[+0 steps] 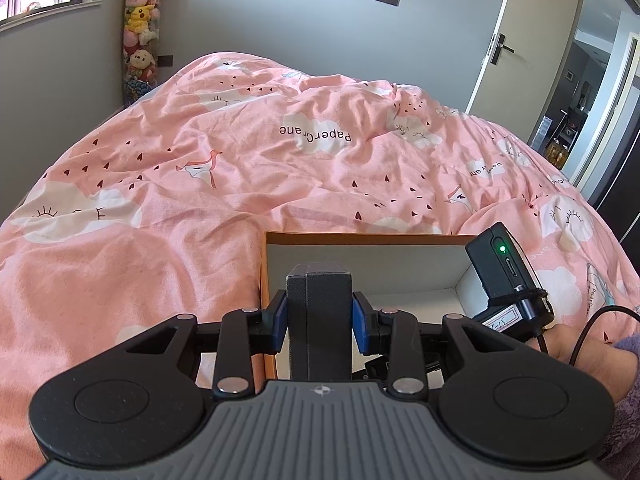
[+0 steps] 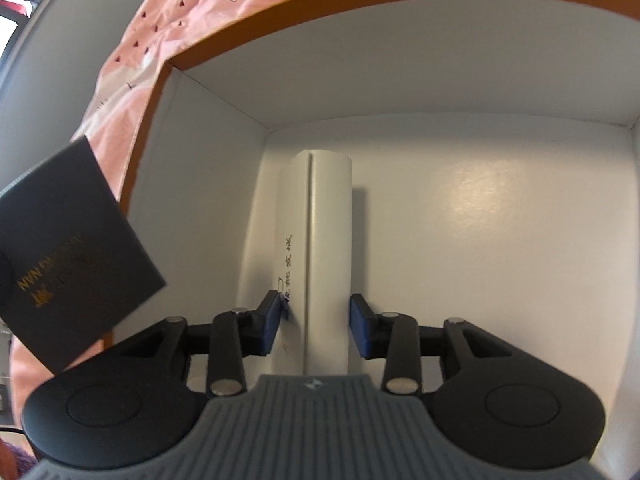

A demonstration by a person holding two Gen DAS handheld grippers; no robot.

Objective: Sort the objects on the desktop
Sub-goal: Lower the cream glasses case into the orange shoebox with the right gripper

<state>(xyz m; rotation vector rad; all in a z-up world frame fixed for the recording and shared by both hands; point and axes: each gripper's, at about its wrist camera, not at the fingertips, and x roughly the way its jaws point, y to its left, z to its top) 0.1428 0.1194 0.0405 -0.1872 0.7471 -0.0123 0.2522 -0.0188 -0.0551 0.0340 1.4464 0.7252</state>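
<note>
Boxes are what this sorting comes down to: a white box (image 2: 320, 256) sits between the blue pads of the right hand-held gripper (image 2: 318, 326), inside an open carton (image 2: 400, 92) with orange outer walls and a white lining, close to its left wall. The right pad (image 2: 359, 330) lies against the box; the left pad (image 2: 272, 326) looks to be touching or a hair off, so whether that grip is firm or just loosening cannot be told. The left hand-held gripper (image 1: 320, 320) clamps a dark box (image 1: 320, 312) and holds it at the carton's near left corner, above the rim (image 1: 360, 236); the right wrist view shows that dark box (image 2: 76, 256) tilted outside the orange wall. The carton rests on a pink quilt (image 1: 200, 160), a soft footing. To do this step well, the white box should probably be pressed flat to the floor and snug against the wall before the jaws part, then the gripper drawn straight back so a pad does not drag it. The dark box would best wait clear of the rim until the right gripper leaves, since both tools crowd one corner and a nudge could tip the carton.
</note>
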